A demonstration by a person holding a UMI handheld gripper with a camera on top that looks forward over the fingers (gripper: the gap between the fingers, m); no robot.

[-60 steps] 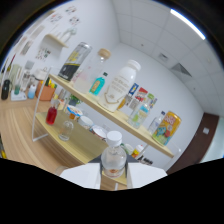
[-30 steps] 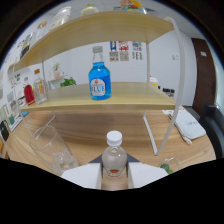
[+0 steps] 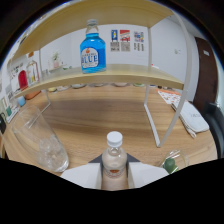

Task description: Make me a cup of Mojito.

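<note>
A small clear bottle (image 3: 114, 156) with a white cap stands upright between the fingers of my gripper (image 3: 114, 176), which is shut on it. Both white fingers press its sides, and its lower part is hidden below the view. Left of the fingers, an empty-looking tall clear glass (image 3: 41, 142) with ice at its bottom rests on the wooden table (image 3: 100, 112). Just right of the fingers is a small clear cup (image 3: 172, 162) holding something green. A blue liquid bottle (image 3: 92, 50) stands on the wooden shelf (image 3: 120, 75) beyond.
The shelf's white legs (image 3: 152, 117) come down to the table ahead and to the right. A white flat object (image 3: 192, 117) lies at the right. A red bottle (image 3: 22, 80) and other small items sit far left on the shelf.
The view has moved closer and lower toward the shelf and the blue bottle. The clear bottle stays held between the fingers. The tall glass and the small cup now sit nearer.
</note>
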